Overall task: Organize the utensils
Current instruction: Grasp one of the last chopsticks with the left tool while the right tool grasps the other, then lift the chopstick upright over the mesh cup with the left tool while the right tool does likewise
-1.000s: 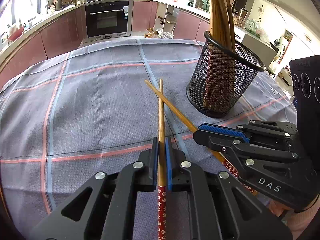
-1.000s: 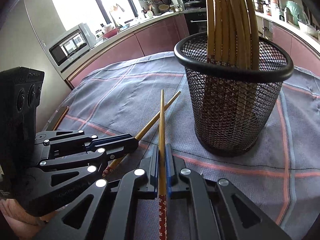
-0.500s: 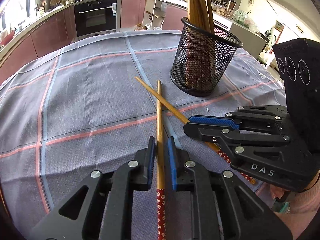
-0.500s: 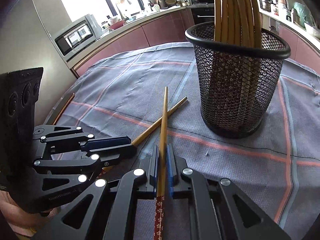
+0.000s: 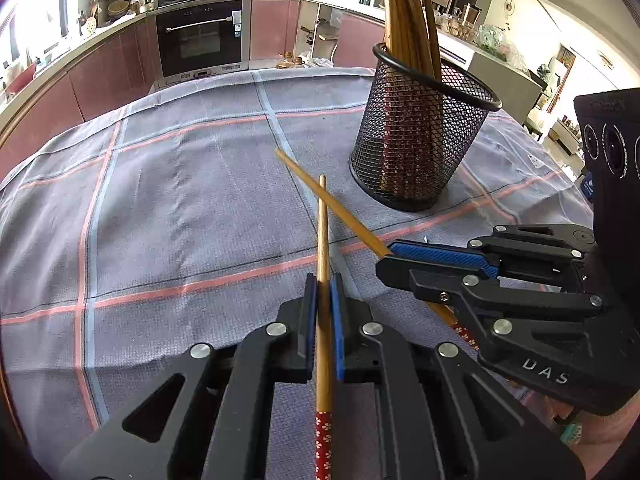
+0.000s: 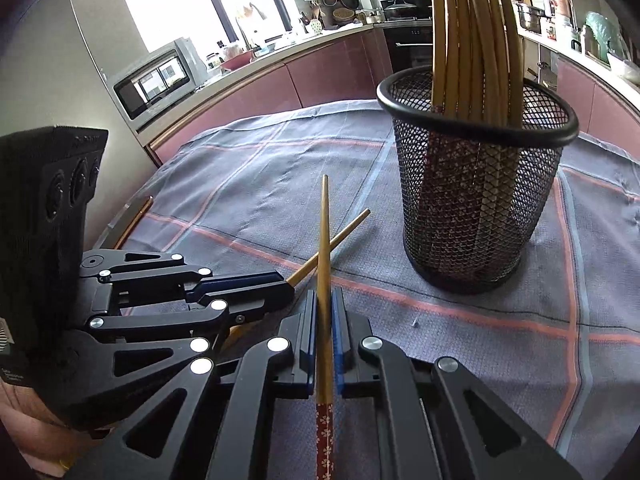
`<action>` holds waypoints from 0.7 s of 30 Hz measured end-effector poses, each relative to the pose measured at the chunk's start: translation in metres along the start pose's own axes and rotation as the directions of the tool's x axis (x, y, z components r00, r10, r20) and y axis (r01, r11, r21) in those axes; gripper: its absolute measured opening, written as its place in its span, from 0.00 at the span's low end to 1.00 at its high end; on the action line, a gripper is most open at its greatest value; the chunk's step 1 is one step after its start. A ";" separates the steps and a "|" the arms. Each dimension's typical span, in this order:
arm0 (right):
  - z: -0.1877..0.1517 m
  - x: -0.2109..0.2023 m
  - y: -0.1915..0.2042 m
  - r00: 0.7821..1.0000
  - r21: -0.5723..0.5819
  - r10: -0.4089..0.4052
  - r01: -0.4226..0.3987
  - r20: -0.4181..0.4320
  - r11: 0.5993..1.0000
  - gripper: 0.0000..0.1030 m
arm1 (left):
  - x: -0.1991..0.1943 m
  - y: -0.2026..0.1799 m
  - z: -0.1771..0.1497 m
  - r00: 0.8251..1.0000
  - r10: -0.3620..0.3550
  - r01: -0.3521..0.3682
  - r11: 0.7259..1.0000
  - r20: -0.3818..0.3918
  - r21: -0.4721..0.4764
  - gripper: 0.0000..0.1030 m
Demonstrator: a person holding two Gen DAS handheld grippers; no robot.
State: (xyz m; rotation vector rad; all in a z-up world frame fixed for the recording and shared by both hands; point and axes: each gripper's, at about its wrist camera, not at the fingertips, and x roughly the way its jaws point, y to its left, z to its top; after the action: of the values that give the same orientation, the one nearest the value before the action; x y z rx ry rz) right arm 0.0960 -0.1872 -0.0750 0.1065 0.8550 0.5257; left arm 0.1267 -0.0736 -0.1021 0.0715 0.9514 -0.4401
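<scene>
My left gripper [image 5: 323,280] is shut on a wooden chopstick [image 5: 323,220] with a red flowered end, which points forward over the cloth. My right gripper [image 5: 384,258] comes in from the right, shut on a second chopstick [image 5: 300,173] of the same kind. The two sticks cross just ahead of the jaws. In the right wrist view the right gripper [image 6: 325,296] pinches its chopstick [image 6: 325,232], and the left gripper [image 6: 287,286] holds the other chopstick [image 6: 348,228] from the left. A black mesh cup [image 5: 420,140] [image 6: 472,200] stands beyond, upright, with several chopsticks [image 6: 468,40] in it.
A grey-blue tablecloth [image 5: 180,200] with pink and pale blue lines covers the table. The table's left edge [image 6: 136,216] shows beside the left gripper. Kitchen cabinets, an oven [image 5: 200,36] and a microwave [image 6: 156,76] line the walls behind. A hand [image 5: 600,432] shows at the lower right.
The left jaws loosened around their chopstick half a second ago and pinch it again now. Both grippers shifted only slightly; the sticks stay crossed before the cup.
</scene>
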 end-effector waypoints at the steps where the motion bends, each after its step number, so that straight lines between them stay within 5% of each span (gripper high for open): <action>1: 0.000 -0.004 0.000 1.000 0.002 0.007 -0.007 0.011 1.000 0.06 | -0.003 0.000 0.000 1.000 -0.002 0.002 1.000 0.006 -0.002 0.07; 21: 0.012 -0.069 -0.003 0.982 0.018 0.072 -0.077 0.172 0.997 0.06 | -0.072 -0.001 0.013 0.981 -0.126 0.129 0.992 0.146 -0.008 0.07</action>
State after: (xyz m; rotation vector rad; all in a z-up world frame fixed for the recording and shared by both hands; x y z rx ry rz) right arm 0.0687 -0.2215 -0.0198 0.2041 0.6918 0.5678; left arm 0.1007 -0.0538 -0.0368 -0.0376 0.8193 -0.5476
